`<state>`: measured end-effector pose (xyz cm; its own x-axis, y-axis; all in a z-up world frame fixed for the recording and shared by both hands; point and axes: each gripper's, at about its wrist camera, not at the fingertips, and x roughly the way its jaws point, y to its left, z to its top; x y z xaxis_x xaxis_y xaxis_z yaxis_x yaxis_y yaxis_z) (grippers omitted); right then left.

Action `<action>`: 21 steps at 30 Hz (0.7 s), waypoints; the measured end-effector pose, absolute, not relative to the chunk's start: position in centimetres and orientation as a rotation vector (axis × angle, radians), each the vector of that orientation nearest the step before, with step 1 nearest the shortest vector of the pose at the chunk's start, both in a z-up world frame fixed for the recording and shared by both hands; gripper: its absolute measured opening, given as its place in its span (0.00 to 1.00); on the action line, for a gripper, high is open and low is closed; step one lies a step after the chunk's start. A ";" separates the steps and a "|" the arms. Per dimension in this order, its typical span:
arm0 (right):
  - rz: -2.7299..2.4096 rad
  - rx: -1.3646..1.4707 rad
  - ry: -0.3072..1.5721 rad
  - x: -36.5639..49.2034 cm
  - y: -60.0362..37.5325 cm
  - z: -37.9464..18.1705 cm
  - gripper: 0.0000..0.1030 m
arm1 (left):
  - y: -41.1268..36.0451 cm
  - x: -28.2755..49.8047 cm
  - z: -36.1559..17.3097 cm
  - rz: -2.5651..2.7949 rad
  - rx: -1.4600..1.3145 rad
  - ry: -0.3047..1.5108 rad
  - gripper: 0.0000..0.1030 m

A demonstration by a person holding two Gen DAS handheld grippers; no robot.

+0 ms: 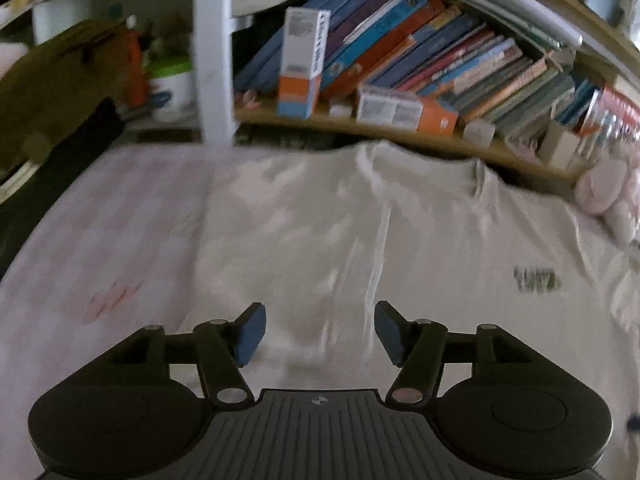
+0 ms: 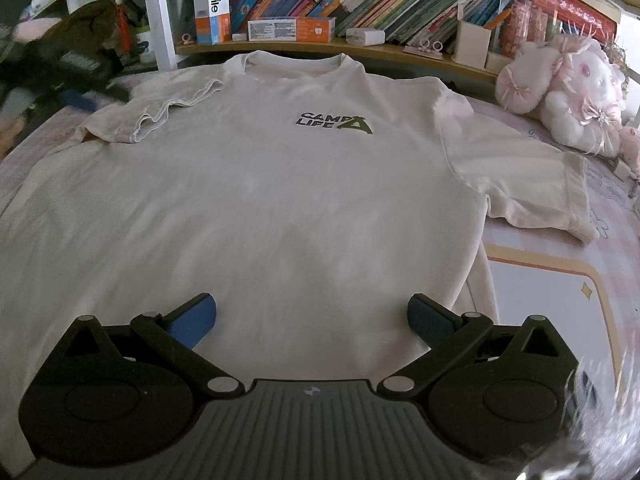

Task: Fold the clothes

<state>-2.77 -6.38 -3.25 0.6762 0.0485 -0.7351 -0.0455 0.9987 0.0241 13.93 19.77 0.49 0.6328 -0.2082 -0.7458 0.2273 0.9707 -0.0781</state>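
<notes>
A cream T-shirt (image 2: 280, 184) with a dark chest logo (image 2: 334, 120) lies flat, front up, on the bed. Its left sleeve (image 2: 160, 108) is folded in over the body; the right sleeve (image 2: 532, 188) lies spread out. My right gripper (image 2: 312, 320) hovers open above the shirt's lower part with nothing between its fingers. In the blurred left wrist view the same shirt (image 1: 400, 232) fills the middle and right. My left gripper (image 1: 320, 330) stands open over the shirt's left side, its blue pads (image 1: 252, 332) clear of the cloth.
The bed has a pink checked sheet (image 1: 112, 232). A low wooden shelf (image 2: 400, 54) of books and boxes runs behind it, with a white post (image 2: 158, 16) at its left. A pink and white plush toy (image 2: 568, 92) sits at the right. Dark clutter (image 2: 72, 52) lies at the far left.
</notes>
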 end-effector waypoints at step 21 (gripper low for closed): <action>-0.124 0.087 0.818 -5.0 -6.7 -1.8 1.00 | 14.1 1.9 -0.2 -0.445 0.255 0.910 0.87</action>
<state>-5.03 -6.66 -1.76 0.6771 -0.0765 -0.7319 0.1436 0.9892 0.0295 1.95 14.10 -0.19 0.5323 -0.2626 -0.8048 0.4739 0.8802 0.0263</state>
